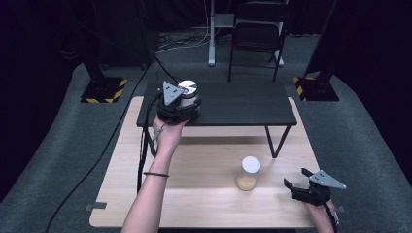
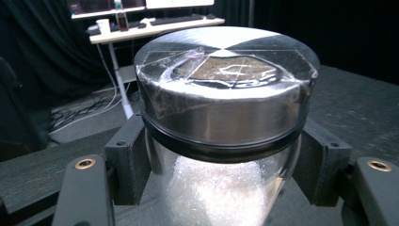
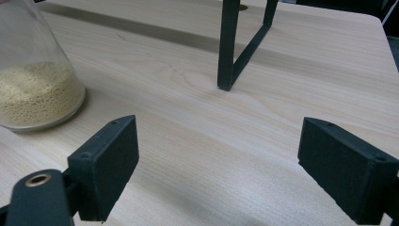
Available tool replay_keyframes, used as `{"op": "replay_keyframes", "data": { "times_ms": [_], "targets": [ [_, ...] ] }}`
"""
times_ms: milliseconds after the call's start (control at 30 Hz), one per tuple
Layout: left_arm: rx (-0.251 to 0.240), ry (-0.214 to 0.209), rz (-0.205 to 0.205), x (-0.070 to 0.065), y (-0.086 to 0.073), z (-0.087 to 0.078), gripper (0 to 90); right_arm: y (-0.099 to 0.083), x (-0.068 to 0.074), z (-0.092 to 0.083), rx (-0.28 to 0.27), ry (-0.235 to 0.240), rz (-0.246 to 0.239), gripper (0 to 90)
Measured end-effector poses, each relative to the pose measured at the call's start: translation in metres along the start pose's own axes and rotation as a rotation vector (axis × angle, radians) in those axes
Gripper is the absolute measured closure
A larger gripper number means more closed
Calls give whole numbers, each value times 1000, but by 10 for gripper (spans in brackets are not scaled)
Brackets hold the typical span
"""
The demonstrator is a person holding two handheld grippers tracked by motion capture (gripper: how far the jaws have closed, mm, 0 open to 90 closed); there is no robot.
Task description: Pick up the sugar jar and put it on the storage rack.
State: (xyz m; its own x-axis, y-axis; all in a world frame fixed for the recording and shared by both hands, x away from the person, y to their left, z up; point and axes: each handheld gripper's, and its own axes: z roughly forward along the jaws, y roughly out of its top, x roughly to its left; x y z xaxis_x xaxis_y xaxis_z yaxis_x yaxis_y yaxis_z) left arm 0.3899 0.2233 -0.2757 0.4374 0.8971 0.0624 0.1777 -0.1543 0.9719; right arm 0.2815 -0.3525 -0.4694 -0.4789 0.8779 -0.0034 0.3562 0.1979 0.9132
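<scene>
The clear glass jar with the shiny silver metal lid (image 2: 221, 108) sits between the two black jaws of my left gripper (image 1: 179, 108), which are squeezed on its glass sides just under the lid. I think it will feel a bit heavy, hard and slippery, and it could break if it fell, so holding it by the sides below the lid rim looks like the safe place. There is white fluffy stuff inside it. The jar is up over the left end of the low black shelf (image 1: 243, 104) that stands on the pale wooden table (image 1: 194, 194).

Close to me on the right, my right gripper (image 1: 302, 182) rests with its jaws wide and nothing in them. Just beside it stands a clear jar with a white lid and yellow grains (image 1: 248, 174). Far back I see a dark chair (image 1: 256, 34).
</scene>
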Motion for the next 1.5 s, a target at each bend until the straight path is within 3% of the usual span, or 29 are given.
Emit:
{"op": "replay_keyframes", "data": {
  "times_ms": [200,467,633,767,833,1000,1167,1300,1367,1500],
  "targets": [
    [43,8,17,-4,8,12,310,0,-1,0,0,-1,3,118],
    [56,-2,-5,1,8,17,305,0,-1,0,-1,1,2,118],
    [42,12,39,-2,5,8,251,0,-1,0,-1,0,2,118],
    [13,-12,66,1,-3,-10,194,0,0,0,1,0,2,118],
    [21,-18,89,2,-7,-18,167,0,0,0,3,0,0,118],
    [20,-80,70,19,-29,-38,142,1,1,1,6,2,-4,119],
    [9,-114,52,25,-51,-57,108,1,1,1,9,2,-4,119],
    [-5,-124,64,26,-70,-71,105,1,1,1,10,2,-4,118],
    [-13,-132,50,28,-82,-76,103,1,2,1,10,2,-6,119],
    [-7,-116,49,27,-105,-85,104,1,2,1,11,2,-5,119]
  ]
}}
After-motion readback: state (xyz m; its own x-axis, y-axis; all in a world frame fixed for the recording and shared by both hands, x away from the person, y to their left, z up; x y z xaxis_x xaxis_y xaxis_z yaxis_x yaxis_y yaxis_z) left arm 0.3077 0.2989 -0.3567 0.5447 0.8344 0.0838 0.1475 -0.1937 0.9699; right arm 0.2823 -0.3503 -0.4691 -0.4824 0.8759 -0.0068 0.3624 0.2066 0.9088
